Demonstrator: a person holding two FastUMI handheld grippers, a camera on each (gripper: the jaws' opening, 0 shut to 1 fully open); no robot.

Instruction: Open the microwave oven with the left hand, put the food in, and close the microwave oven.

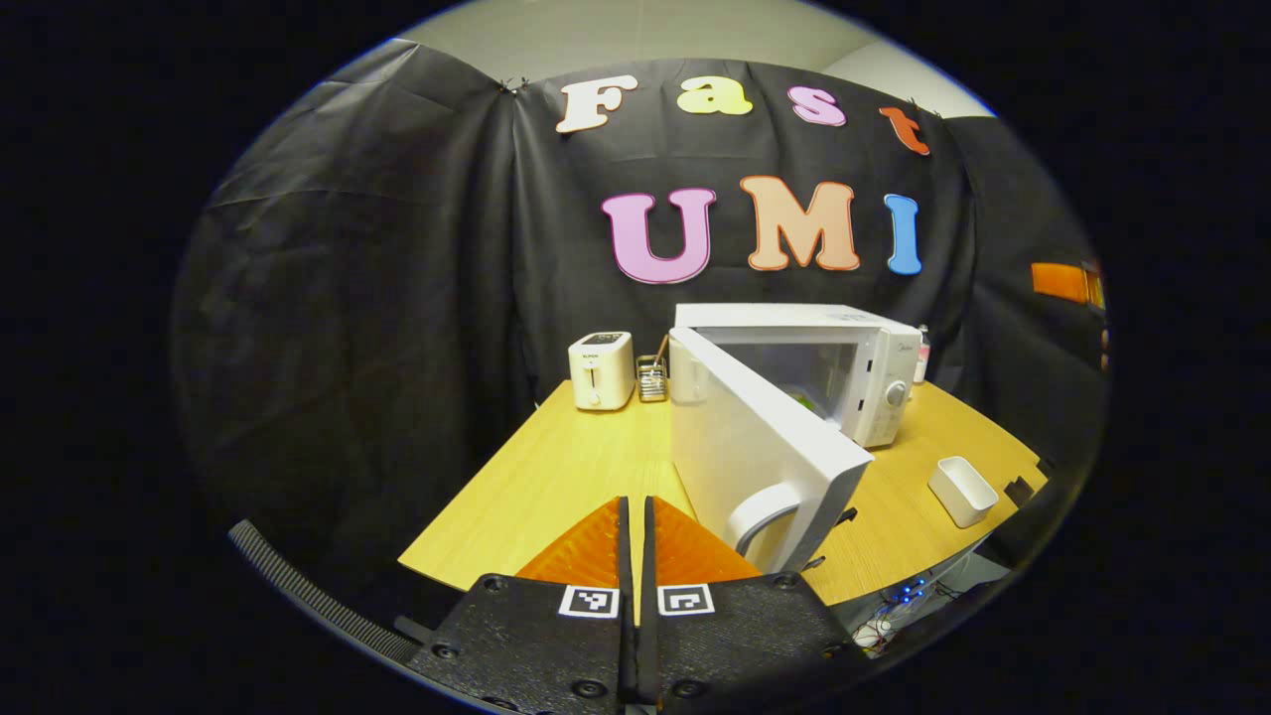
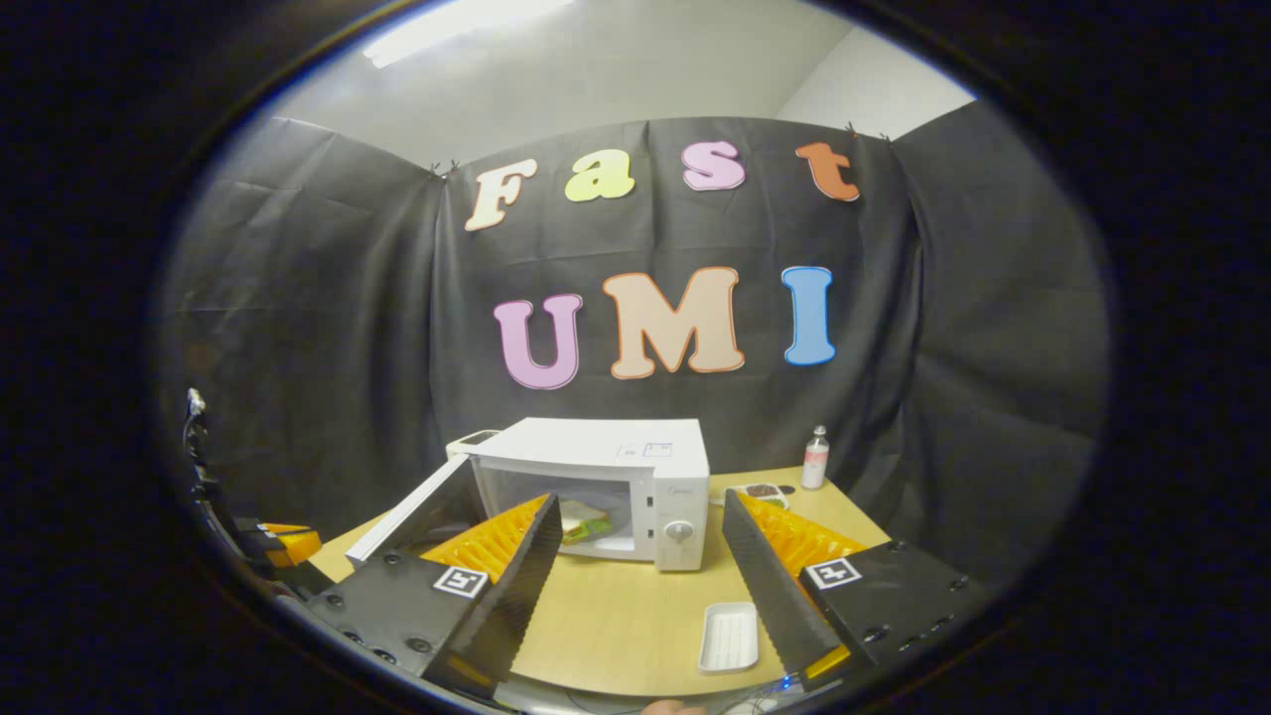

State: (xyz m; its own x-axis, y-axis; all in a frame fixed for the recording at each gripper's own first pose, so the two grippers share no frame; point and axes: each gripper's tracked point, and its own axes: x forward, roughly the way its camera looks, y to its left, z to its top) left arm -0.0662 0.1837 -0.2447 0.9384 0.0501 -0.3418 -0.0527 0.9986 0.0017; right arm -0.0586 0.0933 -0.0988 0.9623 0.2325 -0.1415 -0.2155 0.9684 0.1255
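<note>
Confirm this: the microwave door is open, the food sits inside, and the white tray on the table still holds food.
Not quite. The white tray on the table is empty, as the right gripper view shows. The microwave door is open, with the food inside.

The microwave's open door hides most of the oven cavity in the left gripper view, leaving a green sliver of the food too small to identify. In the right gripper view the food sits partly behind a finger (edges blurred). Beside the bottle, a small dish holds indistinct contents.
</note>
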